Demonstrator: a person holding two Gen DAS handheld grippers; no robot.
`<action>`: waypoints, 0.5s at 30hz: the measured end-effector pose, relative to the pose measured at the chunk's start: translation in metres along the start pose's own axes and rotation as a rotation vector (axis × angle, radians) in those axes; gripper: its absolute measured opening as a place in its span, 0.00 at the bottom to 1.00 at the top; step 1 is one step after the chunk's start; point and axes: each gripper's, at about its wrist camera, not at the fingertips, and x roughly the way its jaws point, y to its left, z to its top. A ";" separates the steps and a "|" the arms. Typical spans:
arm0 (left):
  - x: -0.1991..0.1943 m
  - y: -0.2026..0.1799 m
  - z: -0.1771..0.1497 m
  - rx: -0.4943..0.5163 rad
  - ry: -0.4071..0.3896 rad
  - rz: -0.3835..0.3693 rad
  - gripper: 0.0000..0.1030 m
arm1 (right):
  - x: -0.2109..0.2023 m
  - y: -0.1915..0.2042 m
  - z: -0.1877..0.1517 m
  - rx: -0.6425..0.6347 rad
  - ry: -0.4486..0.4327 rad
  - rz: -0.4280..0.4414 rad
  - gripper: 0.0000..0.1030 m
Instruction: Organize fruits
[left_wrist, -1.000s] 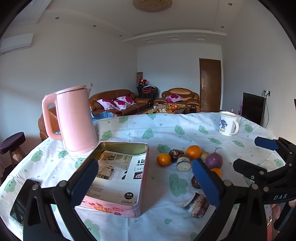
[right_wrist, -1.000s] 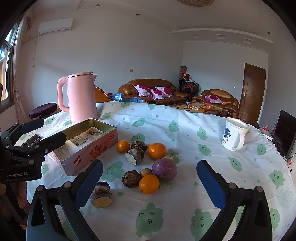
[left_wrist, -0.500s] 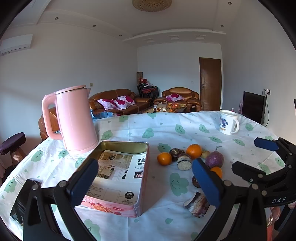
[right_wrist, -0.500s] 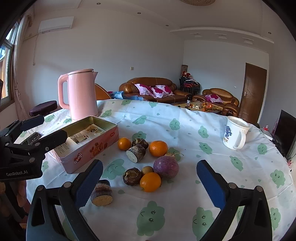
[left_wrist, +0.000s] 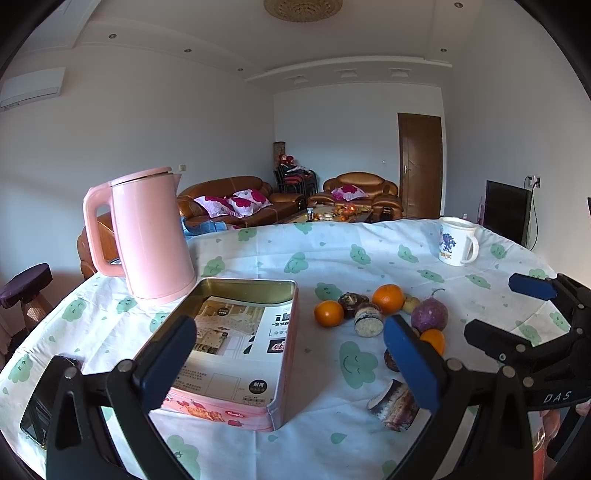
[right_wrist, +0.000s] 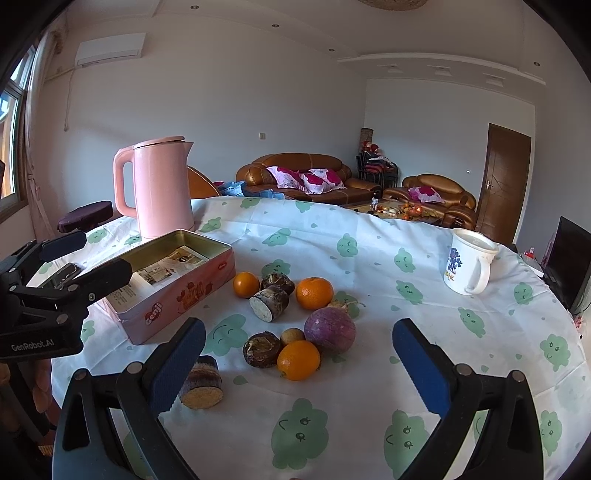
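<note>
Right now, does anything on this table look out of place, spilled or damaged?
Nothing spilled or damaged. One cut root piece lies apart from the fruit cluster around the purple round fruit, nearer the right gripper. The pink tin holds only paper, no fruit. Both grippers, left gripper included, are open.

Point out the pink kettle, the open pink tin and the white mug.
pink kettle (right_wrist: 164, 192), right wrist view, on the middle of its body
pink tin (right_wrist: 177, 301), right wrist view, on its long outer side wall
white mug (right_wrist: 463, 267), right wrist view, on its printed side
</note>
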 end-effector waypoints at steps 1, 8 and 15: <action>0.000 0.002 0.000 0.001 0.001 0.001 1.00 | 0.000 0.000 0.000 0.001 0.000 0.000 0.99; 0.010 -0.002 -0.013 0.008 0.017 0.001 1.00 | 0.003 -0.003 -0.004 0.006 0.008 -0.001 0.99; 0.015 -0.009 -0.017 0.016 0.037 -0.021 1.00 | 0.008 -0.009 -0.009 0.015 0.020 -0.024 0.99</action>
